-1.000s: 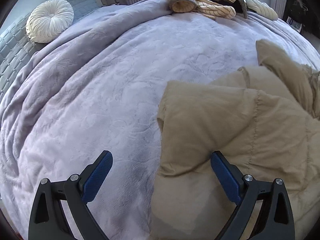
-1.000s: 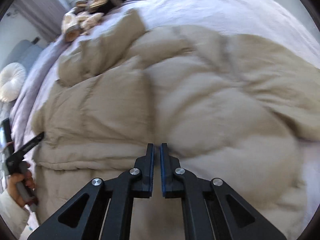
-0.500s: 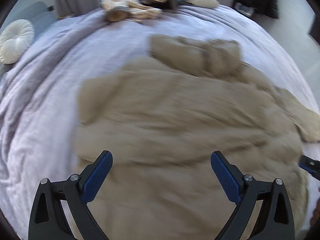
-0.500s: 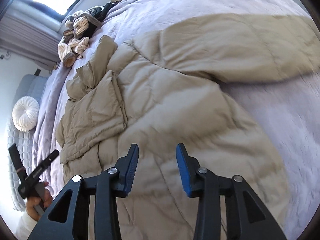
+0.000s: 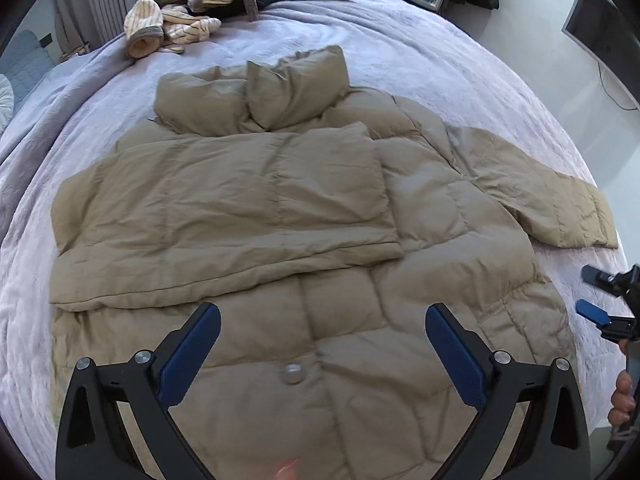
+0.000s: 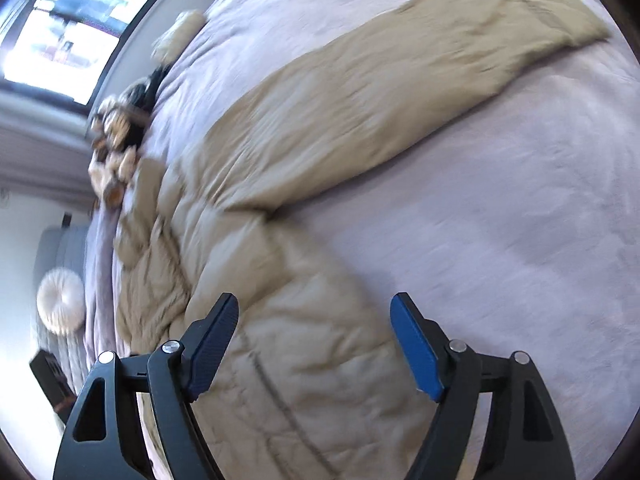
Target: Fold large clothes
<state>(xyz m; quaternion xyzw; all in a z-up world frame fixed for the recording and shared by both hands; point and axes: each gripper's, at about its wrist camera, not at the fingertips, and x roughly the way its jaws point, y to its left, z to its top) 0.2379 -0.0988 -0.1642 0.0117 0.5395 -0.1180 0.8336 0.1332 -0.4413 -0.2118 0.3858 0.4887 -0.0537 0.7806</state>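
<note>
Hand-held gripper (image 6: 314,344) just opened, over tan coat (image 6: 320,344)

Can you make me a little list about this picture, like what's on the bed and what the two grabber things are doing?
Bed cover: pale lilac blanket
Main thing: tan puffer jacket, lying flat
Folded part: one sleeve laid across the chest
Not folded: other sleeve stretched out sideways
Far end: pile of striped clothes
Left gripper: open, above the jacket's hem, holding nothing
Right gripper: jaws just been opening, nothing between them
</note>
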